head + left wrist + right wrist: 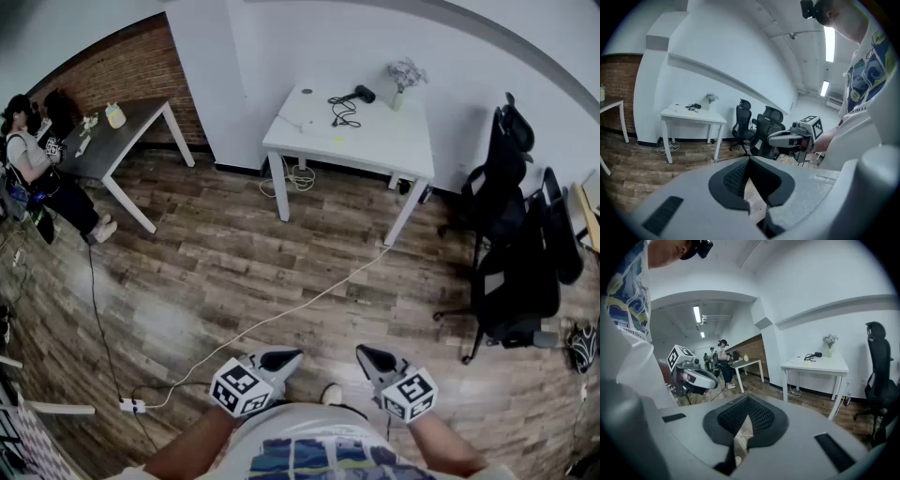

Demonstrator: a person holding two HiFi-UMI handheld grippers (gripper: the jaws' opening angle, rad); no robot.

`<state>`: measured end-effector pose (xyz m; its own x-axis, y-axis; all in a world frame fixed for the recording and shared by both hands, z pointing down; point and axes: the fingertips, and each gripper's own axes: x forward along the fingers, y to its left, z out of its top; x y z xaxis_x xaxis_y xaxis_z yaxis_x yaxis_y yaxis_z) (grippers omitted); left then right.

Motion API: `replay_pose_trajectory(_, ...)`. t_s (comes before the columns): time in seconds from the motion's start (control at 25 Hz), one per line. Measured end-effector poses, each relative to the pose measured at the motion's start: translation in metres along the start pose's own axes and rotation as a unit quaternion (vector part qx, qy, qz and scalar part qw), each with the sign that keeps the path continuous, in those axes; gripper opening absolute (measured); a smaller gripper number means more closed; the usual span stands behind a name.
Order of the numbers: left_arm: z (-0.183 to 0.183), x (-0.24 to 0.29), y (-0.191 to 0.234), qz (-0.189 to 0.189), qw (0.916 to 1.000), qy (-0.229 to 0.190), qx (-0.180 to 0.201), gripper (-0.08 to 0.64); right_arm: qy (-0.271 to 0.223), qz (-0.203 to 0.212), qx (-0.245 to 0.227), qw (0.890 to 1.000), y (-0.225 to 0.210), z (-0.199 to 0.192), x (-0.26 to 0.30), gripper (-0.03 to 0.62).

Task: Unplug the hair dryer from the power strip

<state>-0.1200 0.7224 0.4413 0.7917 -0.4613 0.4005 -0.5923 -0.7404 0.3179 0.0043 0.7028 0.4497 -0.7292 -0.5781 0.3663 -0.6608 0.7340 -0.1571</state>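
Note:
The black hair dryer (361,93) lies on the far white table (375,141), its dark cord (343,114) coiled beside it. Which socket the cord ends in is too small to tell. Both grippers hang close to my body, far from the table and several steps short of it. The left gripper (292,357) is shut and empty, and so is the right gripper (365,354). In the left gripper view the jaws meet (749,160), with the hair dryer (696,106) tiny in the distance. The right gripper view shows its tips touching (747,397) and the hair dryer (817,354) on the table.
A white cable (281,314) crosses the wooden floor from the table to a power strip (131,405) at lower left. Black office chairs (516,272) crowd the right side. A person (28,155) sits at a dark desk (122,131) far left. A flower vase (403,80) stands on the table.

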Motion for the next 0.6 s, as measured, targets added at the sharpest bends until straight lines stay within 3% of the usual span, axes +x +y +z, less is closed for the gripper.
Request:
replay_pose_trajectory(0.36, -0.011, -0.070, 0.043, 0.017, 0.9995, -0.020, -0.018, 0.002, 0.000, 0.008, -0.007, 1.000, 0.060, 0.026, 0.047, -0.002)
replay_pose_trajectory(0.6, -0.019, -0.103, 0.069, 0.008, 0.9993, -0.033, -0.017, 0.002, 0.016, 0.015, -0.011, 1.000, 0.097, 0.023, 0.085, -0.002)
